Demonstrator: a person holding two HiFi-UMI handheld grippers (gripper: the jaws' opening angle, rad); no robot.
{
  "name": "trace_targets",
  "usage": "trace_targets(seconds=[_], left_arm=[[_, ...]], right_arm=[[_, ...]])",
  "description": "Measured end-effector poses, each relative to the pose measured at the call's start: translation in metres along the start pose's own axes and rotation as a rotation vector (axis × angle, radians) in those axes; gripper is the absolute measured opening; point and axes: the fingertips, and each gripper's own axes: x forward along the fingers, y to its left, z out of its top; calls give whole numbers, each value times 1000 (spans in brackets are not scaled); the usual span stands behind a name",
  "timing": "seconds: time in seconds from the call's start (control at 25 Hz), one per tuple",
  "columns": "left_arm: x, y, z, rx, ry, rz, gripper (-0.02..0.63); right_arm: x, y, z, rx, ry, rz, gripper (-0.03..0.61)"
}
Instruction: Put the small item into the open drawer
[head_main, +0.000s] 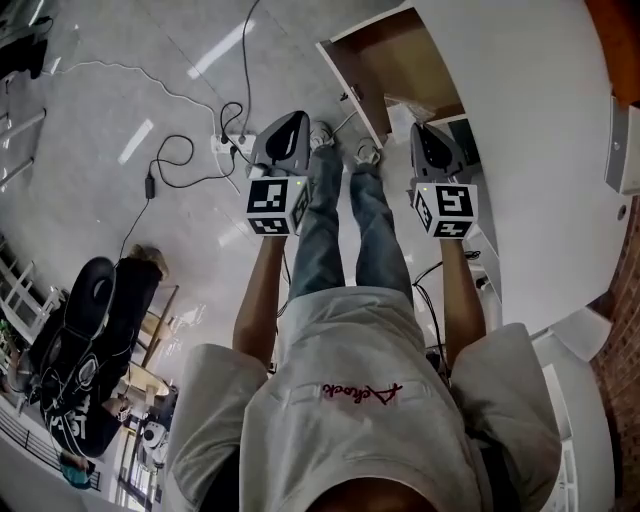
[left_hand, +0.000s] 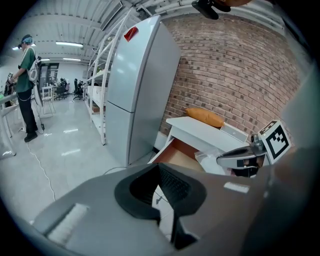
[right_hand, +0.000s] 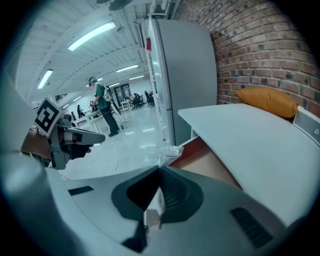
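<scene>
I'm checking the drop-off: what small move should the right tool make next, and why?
Probably ease the right tool forward over the open drawer: it grips the clear bag, which hangs beside the drawer's near corner, not yet over it.

Head view looks steeply down from above the person (head_main: 350, 400). Both gripper views face forward along their jaws, sharing the open drawer (left_hand: 176, 154).
</scene>
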Motion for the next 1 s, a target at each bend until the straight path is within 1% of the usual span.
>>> trace_targets(seconds=[0.16, 0.32, 0.48, 0.6, 0.72, 1.0], left_arm=[[8, -7, -28, -29, 46, -14, 5], [17, -11, -49, -41, 49, -21, 6], [25, -15, -73, -87, 62, -19, 6], [34, -13, -84, -103, 56, -16, 6], [43, -9, -91, -114, 44, -16, 6], [52, -3, -99, -126, 42, -8, 6]], right_arm=[[4, -1, -25, 18, 31, 4, 12], [9, 2, -48, 17, 64, 20, 12], [9, 4, -76, 18, 110, 32, 12], [11, 4, -91, 15, 132, 33, 12], [13, 4, -97, 23, 134, 21, 12], [39, 0, -91, 5, 116, 30, 12]])
